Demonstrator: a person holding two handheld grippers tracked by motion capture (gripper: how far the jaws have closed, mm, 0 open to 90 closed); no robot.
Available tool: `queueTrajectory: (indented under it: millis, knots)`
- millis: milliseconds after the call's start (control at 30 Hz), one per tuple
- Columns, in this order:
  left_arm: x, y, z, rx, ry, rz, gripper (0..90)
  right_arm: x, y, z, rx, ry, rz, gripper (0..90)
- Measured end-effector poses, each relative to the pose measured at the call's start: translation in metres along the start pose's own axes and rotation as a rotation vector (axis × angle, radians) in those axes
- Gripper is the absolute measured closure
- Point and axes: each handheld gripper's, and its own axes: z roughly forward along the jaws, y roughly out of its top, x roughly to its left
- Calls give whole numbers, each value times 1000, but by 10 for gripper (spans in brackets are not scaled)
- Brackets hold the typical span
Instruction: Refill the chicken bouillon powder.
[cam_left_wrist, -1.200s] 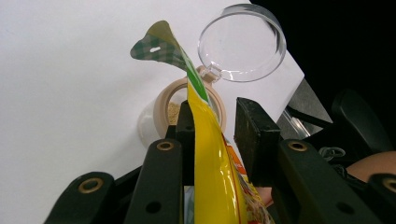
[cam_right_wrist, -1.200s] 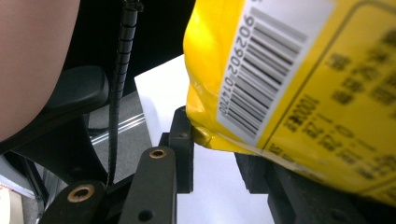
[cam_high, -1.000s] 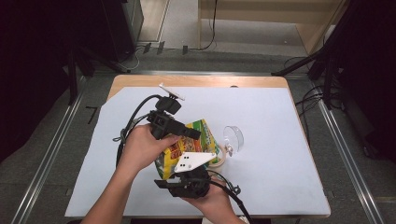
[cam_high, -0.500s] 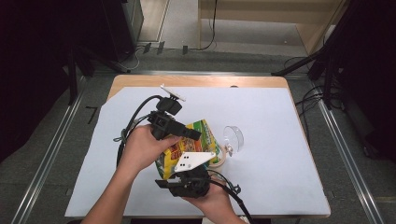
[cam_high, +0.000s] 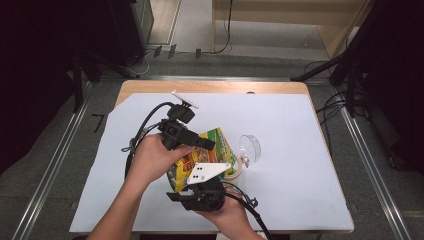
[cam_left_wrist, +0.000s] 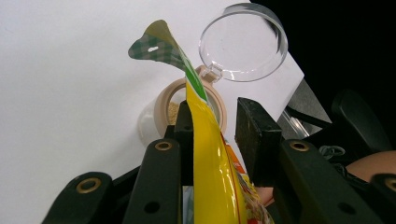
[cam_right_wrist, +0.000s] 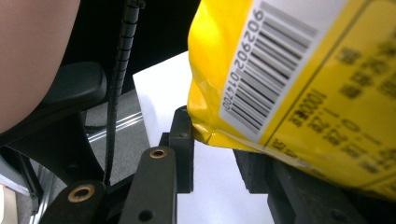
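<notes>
Two tools, one yellow bag, one open jar; left tool and right tool each pinch the bag.

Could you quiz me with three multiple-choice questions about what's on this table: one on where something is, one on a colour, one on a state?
1. Where does the small beige-rimmed jar stand?
A. under the torn top of the yellow plastic bag
B. on the floor
C. at the table's far left corner

2. What colour is the checked corner flap of the bag?
A. red and black
B. green and white
C. blue

3. How is the jar's clear round hinged lid?
A. screwed shut
C. flipped open
B. lying apart from the jar

Answers: 1 A, the bag's tip hangs over the jar mouth. 2 B, the left gripper view shows it. 3 C, it stands up on its hinge.
</notes>
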Motion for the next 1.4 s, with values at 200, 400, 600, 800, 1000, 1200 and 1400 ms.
queueTrajectory:
  millis: [200,400,600,800,1000,1200,1400]
  knots:
    - [0,0,0,0,0,-1,708,0,0,0,-2,2,-1,716]
    - [-1,0,-1,0,-7,3,708,1,0,0,-1,2,1,716]
    - [0,0,0,0,-5,1,708,1,0,-1,-1,1,1,716]
    - [0,0,-1,0,-6,-1,704,2,1,-1,-2,4,4,715]
    - [1,0,0,1,-7,-2,704,1,1,-1,-2,3,1,715]
    - [1,0,-1,1,-4,-6,702,2,1,-1,-1,5,4,714]
    - [-3,-1,-1,2,0,9,703,1,0,0,-3,1,-1,717]
